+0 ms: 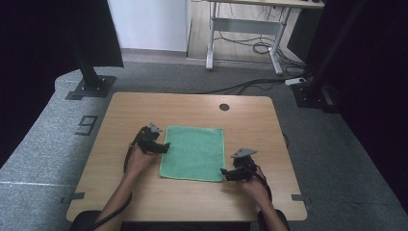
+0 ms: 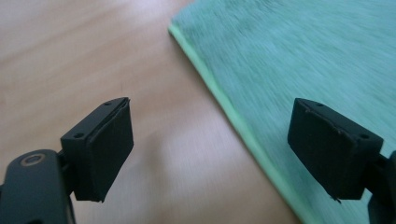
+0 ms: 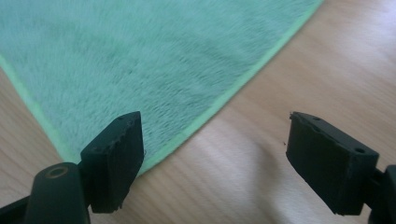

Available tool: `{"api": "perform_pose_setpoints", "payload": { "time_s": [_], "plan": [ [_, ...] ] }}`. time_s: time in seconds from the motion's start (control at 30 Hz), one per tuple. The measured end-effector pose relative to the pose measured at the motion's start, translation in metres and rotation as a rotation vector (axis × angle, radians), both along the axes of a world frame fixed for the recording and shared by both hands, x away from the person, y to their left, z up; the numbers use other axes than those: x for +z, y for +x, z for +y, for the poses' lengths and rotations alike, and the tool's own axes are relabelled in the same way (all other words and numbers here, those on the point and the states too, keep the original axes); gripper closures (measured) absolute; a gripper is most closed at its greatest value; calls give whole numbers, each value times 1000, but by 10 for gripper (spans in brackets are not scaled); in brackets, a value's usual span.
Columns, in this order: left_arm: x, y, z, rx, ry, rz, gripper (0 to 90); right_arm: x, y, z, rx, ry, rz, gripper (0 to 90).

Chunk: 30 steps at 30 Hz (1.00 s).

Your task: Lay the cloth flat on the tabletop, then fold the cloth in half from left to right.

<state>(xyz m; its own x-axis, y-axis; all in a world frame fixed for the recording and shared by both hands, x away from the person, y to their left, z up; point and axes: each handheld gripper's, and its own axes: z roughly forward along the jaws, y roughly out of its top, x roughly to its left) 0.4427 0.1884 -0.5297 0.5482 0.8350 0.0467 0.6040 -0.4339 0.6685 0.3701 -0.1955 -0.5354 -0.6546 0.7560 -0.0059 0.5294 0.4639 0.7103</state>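
A green cloth (image 1: pixel 193 151) lies flat in the middle of the wooden table (image 1: pixel 144 108). My left gripper (image 1: pixel 167 147) sits at the cloth's left edge, open. In the left gripper view its jaws straddle the hem of the cloth (image 2: pixel 299 60), one over bare wood, one over the fabric. My right gripper (image 1: pixel 223 172) rests at the cloth's near right corner, also open. In the right gripper view the corner of the cloth (image 3: pixel 140 60) lies just ahead of the left jaw, with bare wood under the right one. Nothing is held.
A round cable hole (image 1: pixel 224 107) sits near the table's far edge. A desk frame (image 1: pixel 245 29) with loose cables stands on the floor beyond. Black stands (image 1: pixel 89 72) flank the table's far corners.
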Motion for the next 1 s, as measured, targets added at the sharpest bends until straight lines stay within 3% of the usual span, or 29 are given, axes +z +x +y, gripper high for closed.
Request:
{"api": "perform_pose_setpoints", "payload": {
  "time_s": [0.1, 0.23, 0.27, 0.33, 0.47, 0.8, 0.87, 1.0],
  "plan": [
    [-1, -25, 19, -25, -7, 29, 136, 0, 5, -15, -56, -6, -23, 168],
    [-11, -51, 36, -30, 8, 46, 124, -13, 13, -28, -106, -14, -5, 136],
    [-13, -55, 41, -36, -20, 54, 111, -16, 15, -30, -108, 0, -4, 128],
    [-16, -59, 46, -43, -45, 30, 117, -18, 17, -34, -115, 27, -6, 117],
    [-18, -61, 44, -56, -54, 17, 109, -21, 19, -35, -120, 29, -8, 46],
    [-17, -62, 43, -53, -53, 19, 109, -21, 18, -35, -122, 31, -10, 59],
    [-13, -57, 42, -42, -39, 47, 131, -20, 18, -35, -122, 31, -6, 92],
    [-1, -43, 37, -28, -68, 20, 141, -13, 16, -31, -116, 46, -6, 122]
  ]
}}
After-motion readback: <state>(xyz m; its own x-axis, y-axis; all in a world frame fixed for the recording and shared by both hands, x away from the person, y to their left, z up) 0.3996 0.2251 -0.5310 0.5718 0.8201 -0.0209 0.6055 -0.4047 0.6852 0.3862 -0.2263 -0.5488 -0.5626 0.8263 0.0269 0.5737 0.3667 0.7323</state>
